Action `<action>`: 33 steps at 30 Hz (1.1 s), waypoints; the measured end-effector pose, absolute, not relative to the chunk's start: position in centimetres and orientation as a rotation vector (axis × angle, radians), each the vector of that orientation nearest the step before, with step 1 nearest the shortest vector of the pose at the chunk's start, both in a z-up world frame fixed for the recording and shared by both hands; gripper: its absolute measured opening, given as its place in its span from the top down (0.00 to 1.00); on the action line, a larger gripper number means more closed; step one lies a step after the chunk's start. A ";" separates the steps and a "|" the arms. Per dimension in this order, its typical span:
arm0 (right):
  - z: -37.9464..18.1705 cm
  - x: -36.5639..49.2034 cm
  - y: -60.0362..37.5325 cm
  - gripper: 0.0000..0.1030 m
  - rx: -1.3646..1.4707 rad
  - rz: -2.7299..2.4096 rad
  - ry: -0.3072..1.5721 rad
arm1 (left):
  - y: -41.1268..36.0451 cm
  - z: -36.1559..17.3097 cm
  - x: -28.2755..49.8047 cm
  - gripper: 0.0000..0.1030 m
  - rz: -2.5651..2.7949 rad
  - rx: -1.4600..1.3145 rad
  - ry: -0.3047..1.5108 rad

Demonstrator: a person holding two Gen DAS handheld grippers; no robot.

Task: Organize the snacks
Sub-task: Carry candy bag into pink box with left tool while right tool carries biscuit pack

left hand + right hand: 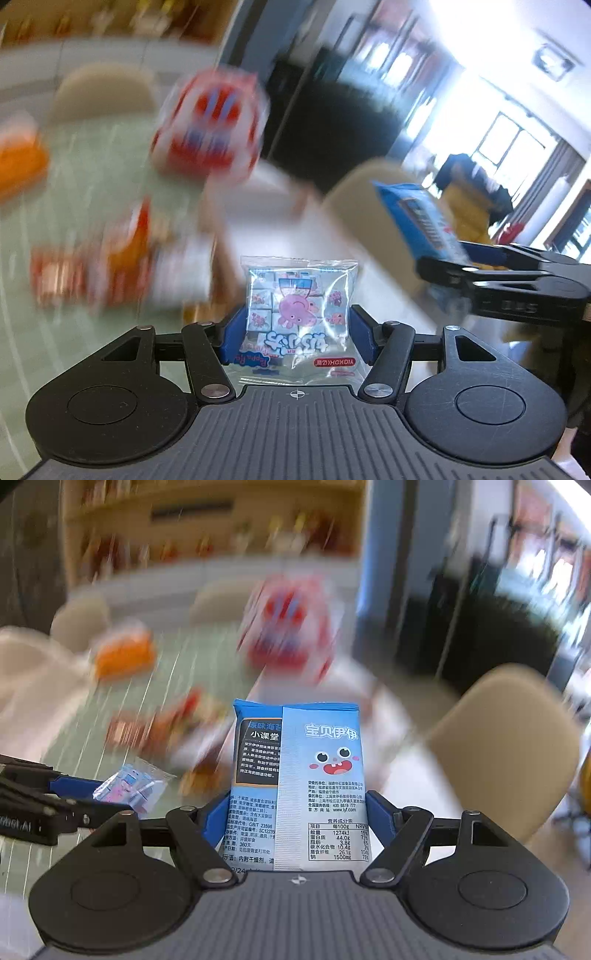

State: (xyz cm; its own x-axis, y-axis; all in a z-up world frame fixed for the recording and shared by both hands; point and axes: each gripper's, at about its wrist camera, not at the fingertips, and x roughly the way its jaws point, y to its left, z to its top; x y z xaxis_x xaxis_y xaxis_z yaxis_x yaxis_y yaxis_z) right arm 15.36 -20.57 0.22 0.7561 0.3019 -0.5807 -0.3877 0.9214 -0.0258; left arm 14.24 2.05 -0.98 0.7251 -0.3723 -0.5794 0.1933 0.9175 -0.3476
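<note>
My left gripper [295,332] is shut on a small clear Peppa Pig snack packet [297,310], held upright in the air. My right gripper [295,816] is shut on a tall blue seaweed snack bag [299,786], also lifted. In the left wrist view the right gripper [517,280] is at the right edge with the blue bag [417,221]. In the right wrist view the left gripper [55,801] is at the left with the small packet [129,786]. Beyond them, blurred, lie a red and white bag [210,122], an orange pack [18,166] and red-orange packs [110,254].
The pale green striped table [92,177] holds the blurred snacks. Beige chairs stand at the far side [103,92] and to the right [506,749]. A wooden shelf [207,528] lines the back wall. Both views are motion-blurred.
</note>
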 end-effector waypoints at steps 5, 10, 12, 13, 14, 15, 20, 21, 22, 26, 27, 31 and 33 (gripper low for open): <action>5.0 20.5 -23.4 0.26 -0.097 0.362 0.498 | -1.2 0.6 23.4 0.37 -0.284 -0.223 0.680; 3.2 25.2 -24.7 0.26 -0.087 0.372 0.528 | -3.2 -6.0 32.6 0.36 -0.244 -0.386 0.812; 1.6 26.9 -25.1 0.26 -0.082 0.387 0.568 | -4.1 -8.9 35.2 0.37 -0.217 -0.356 0.882; 0.8 27.7 -25.3 0.26 -0.081 0.390 0.589 | -4.6 -10.0 35.9 0.37 -0.204 -0.318 0.900; -0.3 28.6 -25.6 0.26 -0.081 0.389 0.616 | -4.9 -10.5 36.0 0.39 -0.197 -0.296 0.887; -1.2 29.5 -25.6 0.26 -0.081 0.387 0.639 | -4.8 -10.7 35.8 0.41 -0.198 -0.307 0.850; -5.4 33.8 -24.4 0.26 -0.046 0.451 0.742 | -1.7 -8.7 31.7 0.41 -0.163 -0.494 0.709; -6.1 34.5 -23.5 0.26 -0.040 0.472 0.758 | -1.4 -8.3 31.0 0.41 -0.148 -0.485 0.705; -6.9 35.1 -22.5 0.26 -0.037 0.496 0.774 | -1.0 -7.9 30.1 0.41 -0.129 -0.469 0.704; -10.2 37.2 -16.9 0.24 -0.081 0.564 0.844 | 0.8 -7.2 26.3 0.41 -0.064 -0.435 0.731; -11.0 37.7 -15.8 0.23 -0.099 0.559 0.857 | 1.5 -7.3 25.6 0.41 -0.043 -0.436 0.733; -13.9 38.3 -13.5 0.22 -0.109 0.534 0.935 | 5.4 -7.7 21.9 0.42 0.089 -0.459 0.737; -14.9 38.4 -12.9 0.19 -0.095 0.563 1.014 | 7.4 -8.0 20.3 0.42 0.131 -0.472 0.759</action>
